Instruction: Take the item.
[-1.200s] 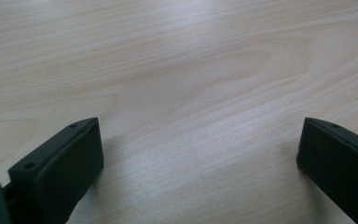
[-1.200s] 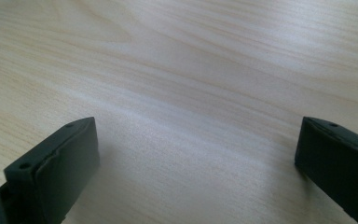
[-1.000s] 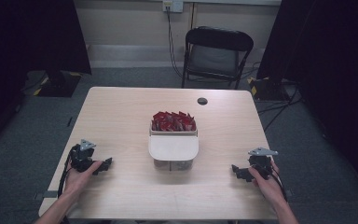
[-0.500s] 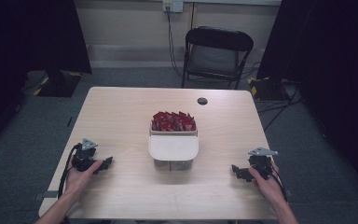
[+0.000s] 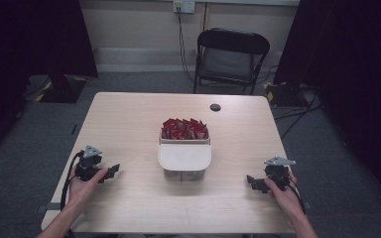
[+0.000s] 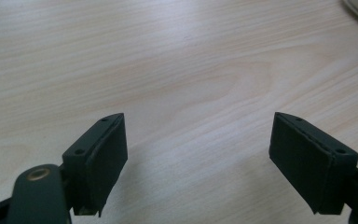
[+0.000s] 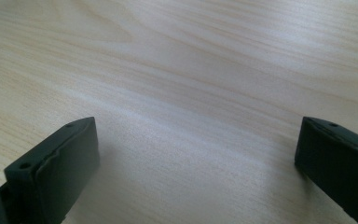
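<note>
The left hand-held gripper rests low on the bench at its near left, jaws pointing inward toward the middle. In the left gripper view its two black pads stand well apart with nothing but bare wood grain between them; the jaws have just been closing a little from their widest, yet they stay wide and empty. The right hand-held gripper sits at the near right, mirror-fashion, jaws also aimed inward, and its own view shows them wide with only wood between.

Between the two, at the middle of the bench, stands the box, a pale container with a rounded near section and, in its far compartment, a heap of red packets. From the left hand-held gripper the box lies to the right and slightly farther off; from the right one it lies to the left and slightly farther off. Its long axis runs away from the person. Both hands look about equally far from it, so neither has a clear advantage. A small dark disc lies beyond, near the far edge.

Against the earlier frames, both hands sit where they were, and the box and packets are unmoved.
</note>
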### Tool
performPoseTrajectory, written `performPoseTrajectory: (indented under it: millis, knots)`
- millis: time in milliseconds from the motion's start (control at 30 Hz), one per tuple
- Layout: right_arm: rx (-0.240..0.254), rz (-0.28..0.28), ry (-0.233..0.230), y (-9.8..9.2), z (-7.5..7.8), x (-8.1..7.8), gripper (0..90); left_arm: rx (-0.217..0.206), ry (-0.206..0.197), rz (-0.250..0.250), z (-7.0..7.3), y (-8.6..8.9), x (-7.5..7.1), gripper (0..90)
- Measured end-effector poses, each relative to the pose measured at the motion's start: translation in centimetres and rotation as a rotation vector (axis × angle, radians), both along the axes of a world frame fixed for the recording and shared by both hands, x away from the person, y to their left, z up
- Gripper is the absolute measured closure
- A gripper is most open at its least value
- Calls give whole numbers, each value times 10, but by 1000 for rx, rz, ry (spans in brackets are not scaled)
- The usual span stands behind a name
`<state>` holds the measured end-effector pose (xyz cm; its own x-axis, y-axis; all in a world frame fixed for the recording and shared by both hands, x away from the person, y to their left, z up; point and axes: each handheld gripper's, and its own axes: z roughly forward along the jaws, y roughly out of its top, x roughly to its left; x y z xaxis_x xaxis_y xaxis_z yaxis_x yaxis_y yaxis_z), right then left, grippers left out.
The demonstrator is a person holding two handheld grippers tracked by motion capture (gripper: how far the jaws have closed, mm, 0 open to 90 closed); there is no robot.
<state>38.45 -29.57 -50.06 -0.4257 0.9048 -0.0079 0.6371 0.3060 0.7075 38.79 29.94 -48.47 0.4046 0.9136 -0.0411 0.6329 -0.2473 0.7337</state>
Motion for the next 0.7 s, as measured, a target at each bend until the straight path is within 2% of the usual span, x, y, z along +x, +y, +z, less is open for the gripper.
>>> performPoseTrajectory:
  millis: [200,267,300,367,433,533,633,700]
  knots:
    - [0,0,0,0,0,0,0,-34,-3,-50,7,-4,-2,206]
    - [0,0,0,0,0,0,0,-34,-19,-63,11,-6,-4,206]
    - [0,0,1,0,0,0,0,-40,-45,-67,14,-7,-5,206]
    - [0,-1,0,0,0,0,0,-43,-57,-69,16,-8,-6,206]
    - [0,-1,1,0,0,0,0,-50,-65,-93,21,-9,-6,206]
    - [0,-1,0,0,0,0,0,-17,-94,-113,26,-14,-10,207]
    - [0,-1,0,0,0,0,0,-20,-97,-128,29,-17,-11,211]
    - [0,-1,1,0,0,0,0,-44,-105,-136,33,-19,-12,211]
